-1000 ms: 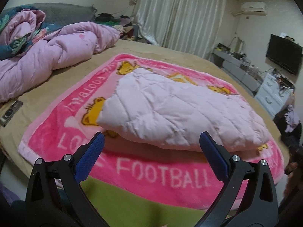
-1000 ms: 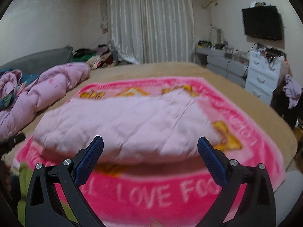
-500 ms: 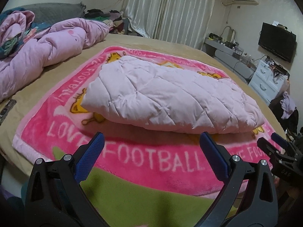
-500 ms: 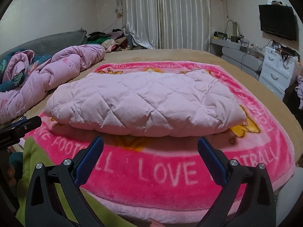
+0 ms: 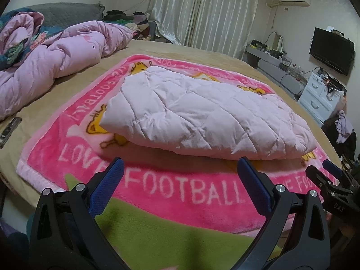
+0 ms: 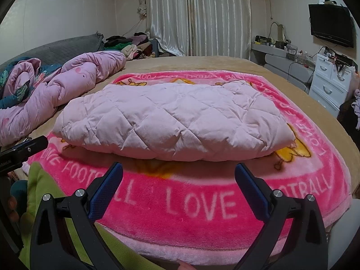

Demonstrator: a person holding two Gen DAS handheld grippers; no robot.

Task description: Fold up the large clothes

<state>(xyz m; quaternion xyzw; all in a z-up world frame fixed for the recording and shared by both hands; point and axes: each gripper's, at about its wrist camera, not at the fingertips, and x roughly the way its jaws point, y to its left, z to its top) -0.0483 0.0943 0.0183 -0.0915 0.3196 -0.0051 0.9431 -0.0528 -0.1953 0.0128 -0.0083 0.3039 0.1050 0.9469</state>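
Note:
A pale pink quilted jacket (image 5: pixel 202 114) lies folded into a long bundle on a bright pink "LOVE FOOTBALL" blanket (image 5: pixel 180 191) on the bed. It also shows in the right wrist view (image 6: pixel 175 121). My left gripper (image 5: pixel 180 168) is open and empty, held short of the jacket's near edge over the blanket. My right gripper (image 6: pixel 178 172) is open and empty, also short of the jacket's near edge. The right gripper shows at the right edge of the left wrist view (image 5: pixel 324 171). The left gripper's body shows at the left edge of the right wrist view (image 6: pixel 22 150).
A rumpled pink duvet (image 5: pixel 56 67) lies on the left of the bed. A dark remote (image 5: pixel 9 130) lies near the bed's left edge. White drawers (image 6: pixel 330 83), a wall TV (image 6: pixel 330 27) and curtains (image 6: pixel 198 15) stand beyond the bed. A green cloth (image 5: pixel 157 236) overlaps the blanket's near edge.
Both grippers have drawn back from the jacket toward the blanket's near edge and stayed open. The jacket lies still; more of the blanket's lettering shows.

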